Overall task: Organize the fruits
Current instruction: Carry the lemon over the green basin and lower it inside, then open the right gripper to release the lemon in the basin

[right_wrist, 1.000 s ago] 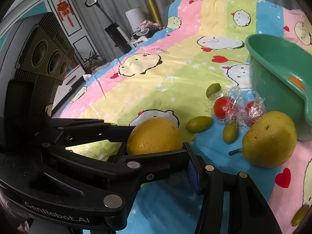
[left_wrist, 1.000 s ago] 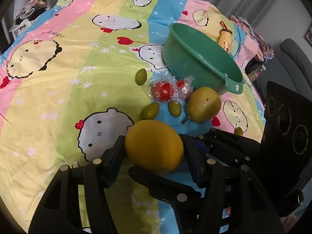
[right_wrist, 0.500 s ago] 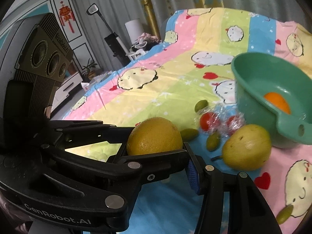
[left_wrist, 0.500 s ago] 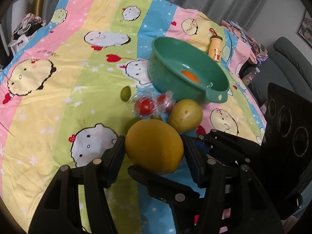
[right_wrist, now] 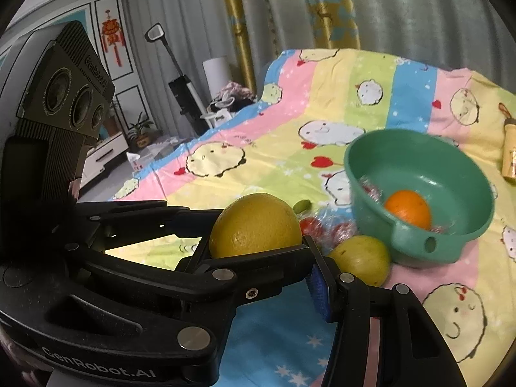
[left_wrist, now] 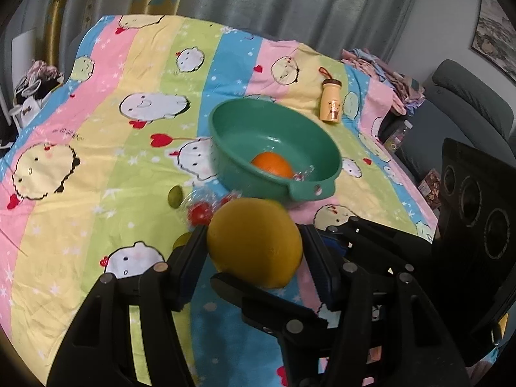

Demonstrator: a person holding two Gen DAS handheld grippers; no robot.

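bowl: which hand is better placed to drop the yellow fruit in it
Left. Its tool clamps the yellow fruit between both pads, and the bowl sits straight ahead. The right tool crosses under the fruit; its grip is unclear.

The big yellow fruit [left_wrist: 254,242] is blocking most of the wrapped red fruits [left_wrist: 200,214] at its ten o'clock, which are smearing into a blur. A green fruit [left_wrist: 180,241] is peeking out at nine o'clock, mostly hidden behind a jaw. In the right wrist view, the pear [right_wrist: 361,259] is losing its lower edge behind the gripper, and the small bottle [right_wrist: 511,158] at three o'clock is being cut by the edge.
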